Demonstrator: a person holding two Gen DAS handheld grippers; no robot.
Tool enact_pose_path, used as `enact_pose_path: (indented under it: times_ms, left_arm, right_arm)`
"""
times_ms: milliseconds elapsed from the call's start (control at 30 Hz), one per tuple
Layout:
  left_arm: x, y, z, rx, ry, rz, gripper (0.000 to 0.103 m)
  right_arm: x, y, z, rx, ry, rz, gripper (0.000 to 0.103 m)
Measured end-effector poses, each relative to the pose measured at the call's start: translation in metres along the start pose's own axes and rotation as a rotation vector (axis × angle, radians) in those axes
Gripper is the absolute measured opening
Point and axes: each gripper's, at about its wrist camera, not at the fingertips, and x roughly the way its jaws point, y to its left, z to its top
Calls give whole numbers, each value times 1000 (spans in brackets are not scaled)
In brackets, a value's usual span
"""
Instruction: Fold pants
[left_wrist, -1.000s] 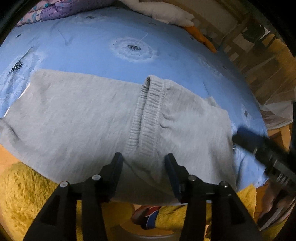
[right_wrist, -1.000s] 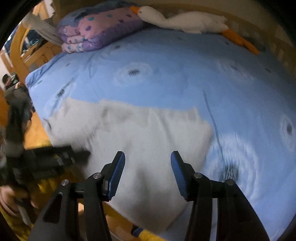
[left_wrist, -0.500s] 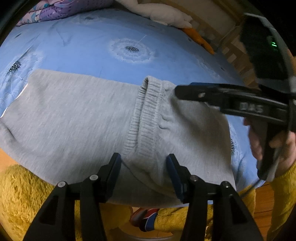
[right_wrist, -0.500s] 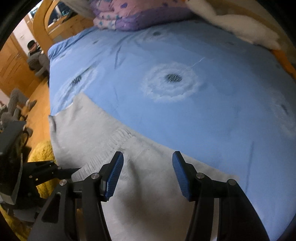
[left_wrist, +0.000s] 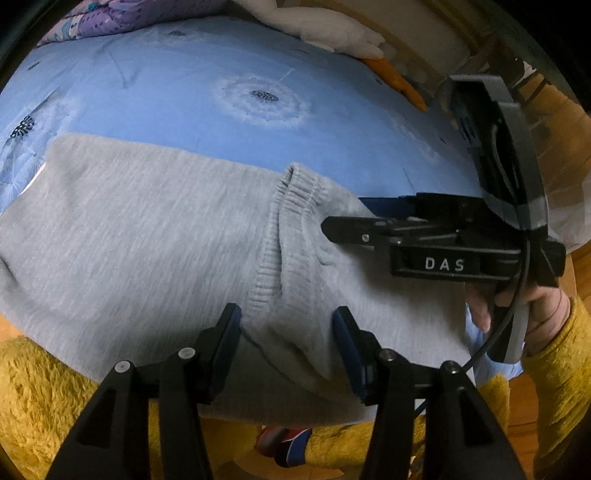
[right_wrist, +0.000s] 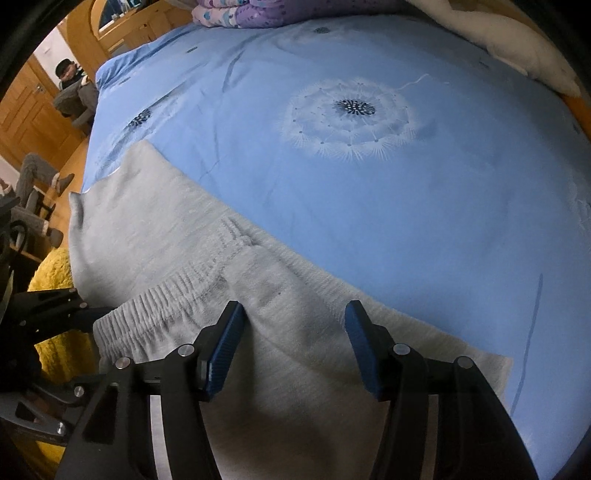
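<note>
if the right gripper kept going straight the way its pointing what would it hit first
Most likely the grey pants: the right gripper points steeply down with open jaws over the cloth, just beside the ribbed waistband. Nothing shows between the fingers and the fabric, though the depth is unclear.

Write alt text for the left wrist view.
Grey pants lie folded on a blue bedsheet, ribbed waistband on top. The open left gripper hovers over their near edge, and the right gripper reaches in from the right, held by a hand in a yellow sleeve.
</note>
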Motion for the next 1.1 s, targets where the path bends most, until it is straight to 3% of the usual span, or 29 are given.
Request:
enact_pose_path:
  times_ms: [167, 233, 367, 500, 1100]
  left_arm:
    - [-2, 0, 1, -4, -4, 9, 49]
    - [-3, 0, 1, -15, 5, -7, 45]
    - [-3, 1, 3, -30, 19, -32, 31]
    - [-9, -5, 2, -10, 5, -27, 28]
    - [-72, -28, 1, 102, -90, -34, 28]
  right_arm:
    - [-9, 3, -11, -2, -42, -32, 53]
    - [-13, 5, -16, 4, -62, -34, 47]
    - [-20, 5, -19, 9, -80, -42, 24]
    - [-26, 11, -21, -12, -99, -77, 11]
    - [-83, 35, -19, 17, -256, -68, 8]
